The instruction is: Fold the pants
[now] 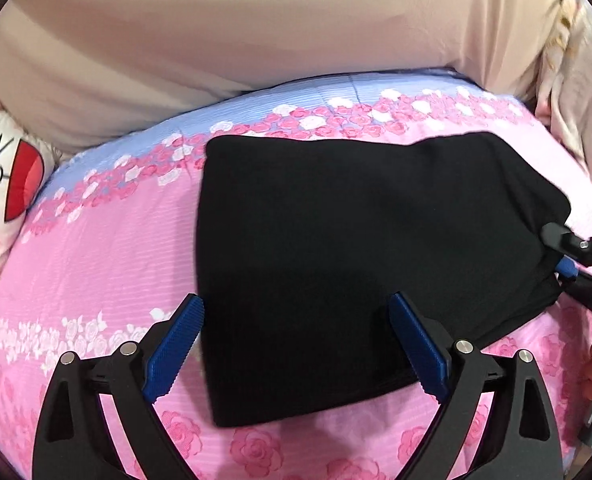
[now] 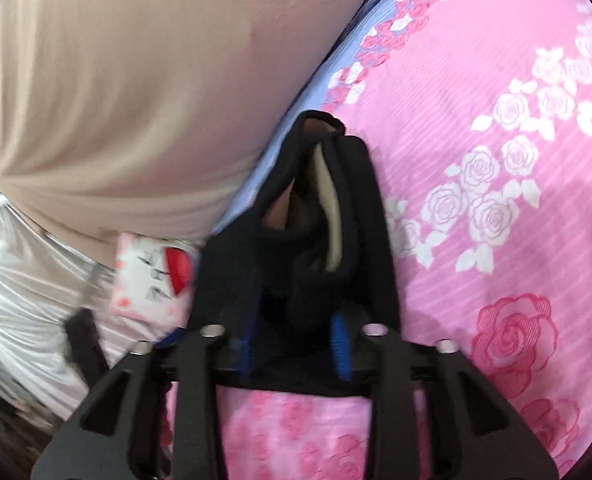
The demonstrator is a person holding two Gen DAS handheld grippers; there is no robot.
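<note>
1 black pants (image 1: pixel 355 260), 2 grippers: left (image 1: pixel 296 352), right (image 2: pixel 296 344), 1 cartoon pillow (image 1: pixel 4 188), 1 floral bedsheet (image 1: pixel 96 264)

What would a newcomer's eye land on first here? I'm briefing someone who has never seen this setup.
First, the black pants, folded into a dark block on the pink rose-print bedspread. Next, the blue pads of the left gripper, spread wide at the fold's near edge, and the right gripper with a bunched end of the fabric between its pads. Last, a cartoon-face cushion at the left, beside a beige cover.

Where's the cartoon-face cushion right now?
In the left wrist view, the cartoon-face cushion sits at the far left edge, on the pink floral bedspread below the beige pillow, left of the black pants.
</note>
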